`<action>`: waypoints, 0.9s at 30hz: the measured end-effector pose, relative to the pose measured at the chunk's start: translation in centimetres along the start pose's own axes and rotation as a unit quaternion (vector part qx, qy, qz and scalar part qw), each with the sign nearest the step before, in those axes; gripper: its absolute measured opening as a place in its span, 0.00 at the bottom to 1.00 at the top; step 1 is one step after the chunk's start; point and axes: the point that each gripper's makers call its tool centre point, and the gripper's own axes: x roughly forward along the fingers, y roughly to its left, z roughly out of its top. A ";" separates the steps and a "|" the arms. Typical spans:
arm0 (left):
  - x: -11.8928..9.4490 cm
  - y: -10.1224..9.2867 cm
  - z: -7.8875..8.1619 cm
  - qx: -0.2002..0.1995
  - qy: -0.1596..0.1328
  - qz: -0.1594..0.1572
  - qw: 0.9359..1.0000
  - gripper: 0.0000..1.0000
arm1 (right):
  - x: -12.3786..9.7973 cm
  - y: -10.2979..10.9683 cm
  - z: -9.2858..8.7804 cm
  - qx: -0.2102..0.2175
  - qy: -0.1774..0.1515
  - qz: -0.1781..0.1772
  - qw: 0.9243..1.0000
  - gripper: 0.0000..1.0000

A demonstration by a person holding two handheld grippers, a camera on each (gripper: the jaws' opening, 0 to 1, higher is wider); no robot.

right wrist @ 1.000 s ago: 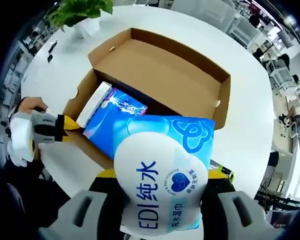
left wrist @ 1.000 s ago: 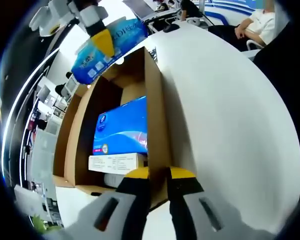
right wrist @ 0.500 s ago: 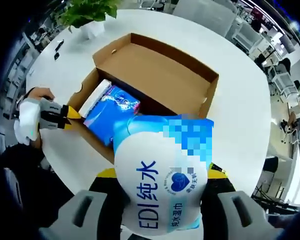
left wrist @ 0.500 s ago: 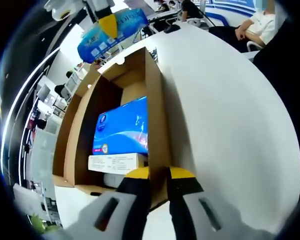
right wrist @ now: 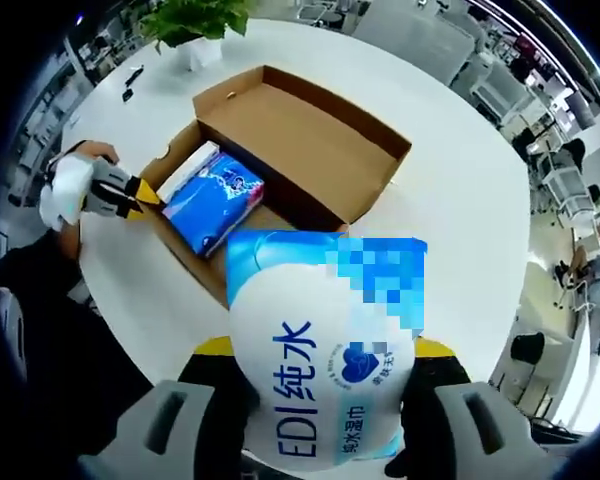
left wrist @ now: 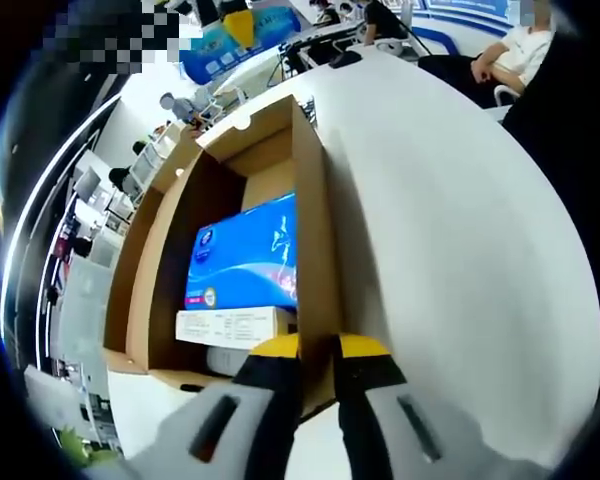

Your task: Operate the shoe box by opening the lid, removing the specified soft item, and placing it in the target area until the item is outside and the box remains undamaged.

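My right fingers squeeze the pack, soft, light and slick, across its middle; my left fingers pinch the box wall.

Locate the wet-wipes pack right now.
In the right gripper view, the wet-wipes pack sits clamped in the right tongs, raised above the open shoe box and white table.
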 end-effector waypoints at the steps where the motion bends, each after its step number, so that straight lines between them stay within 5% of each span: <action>1: 0.0 0.1 0.0 -0.002 0.000 0.000 1.000 0.11 | 0.0 -0.3 -0.1 -0.004 0.000 0.001 1.000 0.61; 27: 0.1 -0.3 -0.2 -0.013 0.004 0.000 1.000 0.11 | 1.2 -5.6 -2.2 -0.119 0.003 0.007 0.993 0.61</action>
